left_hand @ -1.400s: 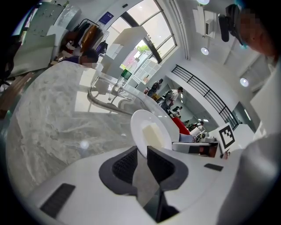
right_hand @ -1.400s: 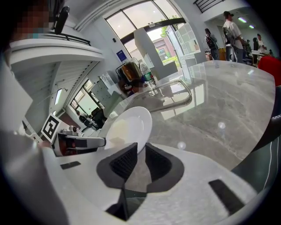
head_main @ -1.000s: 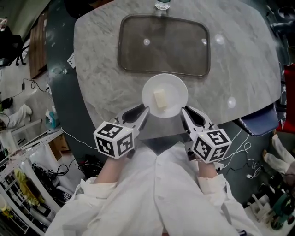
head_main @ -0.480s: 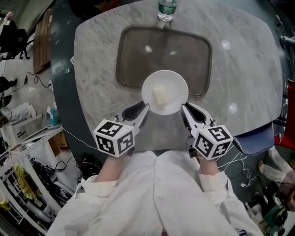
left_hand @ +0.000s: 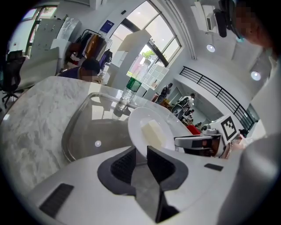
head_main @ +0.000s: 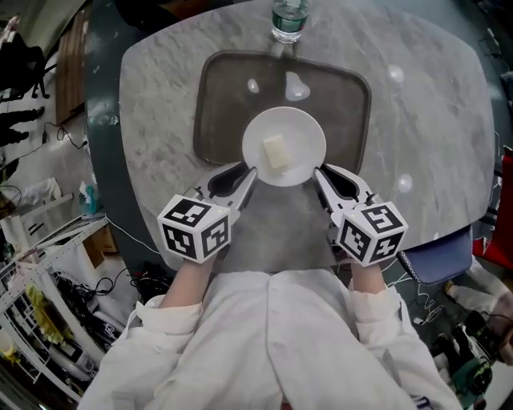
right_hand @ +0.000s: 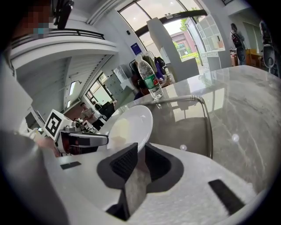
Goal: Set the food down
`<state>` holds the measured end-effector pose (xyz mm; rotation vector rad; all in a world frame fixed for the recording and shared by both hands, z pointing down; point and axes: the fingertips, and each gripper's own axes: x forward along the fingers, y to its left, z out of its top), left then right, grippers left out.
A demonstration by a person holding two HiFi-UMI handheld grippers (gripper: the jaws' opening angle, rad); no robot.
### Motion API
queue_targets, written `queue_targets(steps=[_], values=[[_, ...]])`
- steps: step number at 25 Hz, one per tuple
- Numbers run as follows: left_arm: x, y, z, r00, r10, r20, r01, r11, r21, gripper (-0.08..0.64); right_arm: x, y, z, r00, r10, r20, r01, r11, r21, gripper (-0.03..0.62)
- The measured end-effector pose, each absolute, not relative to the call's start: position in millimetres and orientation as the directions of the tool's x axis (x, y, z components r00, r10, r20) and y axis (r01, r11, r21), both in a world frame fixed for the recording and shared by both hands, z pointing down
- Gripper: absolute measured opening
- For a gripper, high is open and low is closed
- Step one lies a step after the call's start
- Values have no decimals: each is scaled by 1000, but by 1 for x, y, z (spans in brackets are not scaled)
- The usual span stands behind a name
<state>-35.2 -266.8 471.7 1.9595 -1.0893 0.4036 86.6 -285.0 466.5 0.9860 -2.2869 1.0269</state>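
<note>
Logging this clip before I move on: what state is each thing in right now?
plate: gripped at its rim from both sides, over the tray.
food: lying on the plate.
left gripper: shut on the plate.
right gripper: shut on the plate.
tray: flat on the table.
bottle: upright, beyond the tray.

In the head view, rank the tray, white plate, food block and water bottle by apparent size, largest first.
1. Tray.
2. White plate, held nearer the camera yet still smaller than the tray.
3-4. Water bottle and pale food block look about alike. The top edge cuts off the bottle, so I leave them unranked.
</note>
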Motion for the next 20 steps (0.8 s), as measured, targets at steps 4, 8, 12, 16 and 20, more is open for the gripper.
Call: queue_targets(steps=[4, 8, 12, 16, 20], values=[[-32, -292, 475, 570, -542, 617, -818, -300, 491, 74, 89, -304, 474, -648, -408, 643, -750, 489, -446, 43], [-38, -312, 479, 564, -546, 620, -823, -302, 482, 74, 82, -319, 480, -646, -394, 653, -746, 505, -434, 44], [-37, -325, 485, 566, -533, 629, -822, -315, 474, 74, 83, -334, 486, -646, -393, 655, -747, 503, -435, 44], [-38, -331, 492, 569, -511, 645, -822, -319, 472, 74, 82, -339, 492, -657, -360, 663, -733, 513, -447, 44], [-40, -335, 496, 564, -494, 662, -826, -324, 462, 74, 78, -338, 497, -662, -327, 675, -722, 520, -456, 44]])
